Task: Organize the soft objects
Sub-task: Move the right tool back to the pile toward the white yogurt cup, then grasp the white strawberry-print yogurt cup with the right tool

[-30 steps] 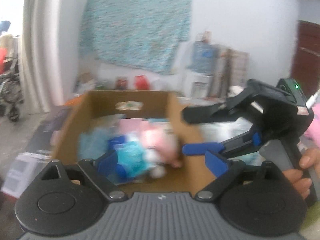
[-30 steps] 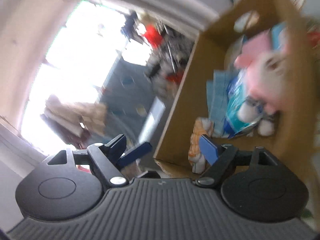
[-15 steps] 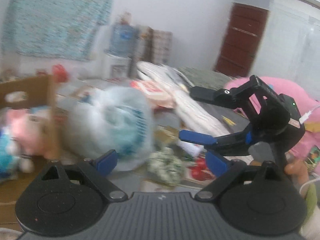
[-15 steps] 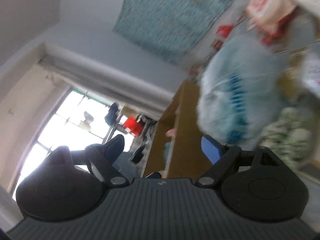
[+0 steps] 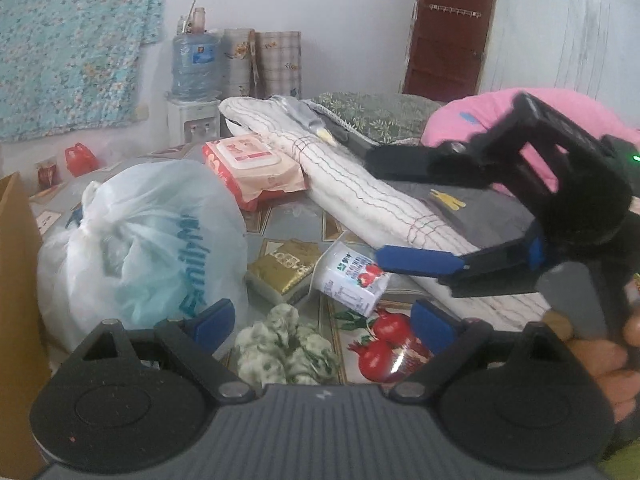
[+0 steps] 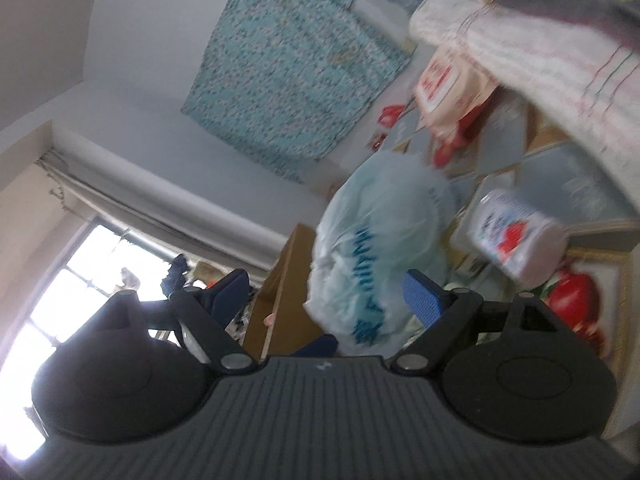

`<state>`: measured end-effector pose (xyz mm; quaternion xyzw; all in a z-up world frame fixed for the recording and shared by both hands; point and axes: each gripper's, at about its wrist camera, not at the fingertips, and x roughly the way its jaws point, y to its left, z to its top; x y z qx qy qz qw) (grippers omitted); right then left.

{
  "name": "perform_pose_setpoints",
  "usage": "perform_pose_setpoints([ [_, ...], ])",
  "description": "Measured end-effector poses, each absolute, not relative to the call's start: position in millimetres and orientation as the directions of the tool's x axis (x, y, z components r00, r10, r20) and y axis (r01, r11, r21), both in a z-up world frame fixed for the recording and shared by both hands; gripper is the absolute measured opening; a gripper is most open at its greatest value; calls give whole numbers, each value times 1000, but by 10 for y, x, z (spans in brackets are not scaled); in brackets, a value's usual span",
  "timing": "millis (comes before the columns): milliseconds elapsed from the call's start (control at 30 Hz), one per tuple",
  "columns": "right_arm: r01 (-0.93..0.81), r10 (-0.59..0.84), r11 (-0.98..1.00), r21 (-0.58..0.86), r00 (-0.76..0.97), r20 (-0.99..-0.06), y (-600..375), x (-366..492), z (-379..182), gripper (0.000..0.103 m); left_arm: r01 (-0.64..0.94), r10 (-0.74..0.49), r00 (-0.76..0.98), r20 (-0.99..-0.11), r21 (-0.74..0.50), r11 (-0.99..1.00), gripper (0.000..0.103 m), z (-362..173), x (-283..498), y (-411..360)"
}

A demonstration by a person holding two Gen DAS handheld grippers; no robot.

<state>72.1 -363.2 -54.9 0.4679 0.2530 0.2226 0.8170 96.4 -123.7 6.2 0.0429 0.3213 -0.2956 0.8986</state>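
Here, both grippers hang over a cluttered surface with a pomegranate-patterned cover [image 5: 384, 356], and neither one holds anything. The left gripper [image 5: 320, 322] stands with its blue pads wide apart; between and just beyond them lies a small scrunched green-and-white fabric piece [image 5: 286, 346], not touched by either pad. To its left sits a knotted white plastic bag [image 5: 144, 248] with blue lettering, stuffed with something pale and soft, its side close against the edge of a cardboard box [image 5: 18, 280] at the far left. A gold foil packet [image 5: 286, 266] lies beside the bag, and a small yoghurt-type cup [image 5: 354, 278] with a red fruit label lies tipped on its side just right of it. Behind these are a pack of wet wipes [image 5: 250, 168] and a long rolled white cloth [image 5: 360, 196] with thin coloured stitching, running back toward a pink cushion [image 5: 480, 112].

The right gripper [image 5: 400, 208] reaches in from the right, turned on its side, jaws spread wide over the rolled cloth, with a hand [image 5: 608, 356] on its grip. In its own view the picture is rolled and blurred; the bag [image 6: 376, 256] fills the gap ahead of its open pads, with the box wall [image 6: 280, 292] to the left.
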Motion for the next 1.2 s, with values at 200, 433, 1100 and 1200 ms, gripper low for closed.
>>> perform_pose_setpoints([
  [200,-62,519,504,861,819,-245,-3831,756,-687,78,604,-513,609,-605,-66,794,95,-18,1203,-1449],
  [433,-7,492,494,869,827,-273,-3972,932,-903,57,647,-514,588,-624,-18,762,95,-123,1498,-1721],
  [1100,10,489,458,889,832,-262,-4179,998,-996,56,709,-514,494,-701,-16,705,71,-416,1757,-2186],
  [1200,6,485,457,889,836,-255,-4194,979,-987,56,709,-467,553,-690,94,699,71,-403,1631,-2245],
])
